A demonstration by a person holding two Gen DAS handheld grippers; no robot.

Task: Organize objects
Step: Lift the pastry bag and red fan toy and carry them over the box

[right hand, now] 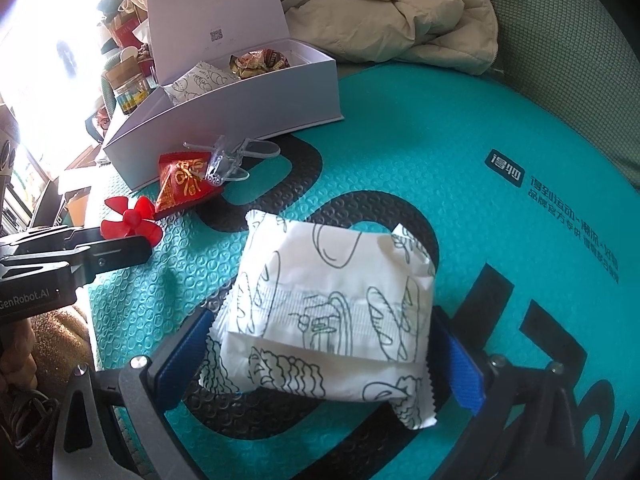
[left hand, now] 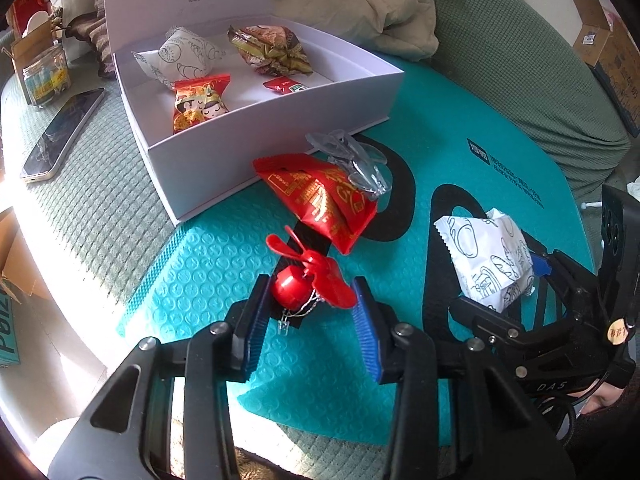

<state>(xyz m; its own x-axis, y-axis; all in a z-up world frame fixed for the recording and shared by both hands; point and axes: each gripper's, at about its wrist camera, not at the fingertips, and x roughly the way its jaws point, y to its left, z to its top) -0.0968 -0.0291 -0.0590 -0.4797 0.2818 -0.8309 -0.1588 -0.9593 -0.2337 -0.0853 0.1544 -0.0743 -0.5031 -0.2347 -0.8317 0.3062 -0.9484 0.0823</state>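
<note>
My left gripper is open, its blue pads on either side of a small red fan motor lying on the teal mat; the pads do not press it. My right gripper is shut on a white snack packet with line drawings; it also shows in the left wrist view. A red packet with gold print and a clear plastic clip lie in front of the open white box, which holds several wrapped snacks.
A phone and a glass jar lie left of the box on the green cover. A beige jacket is heaped behind the box. Cardboard boxes stand at far right.
</note>
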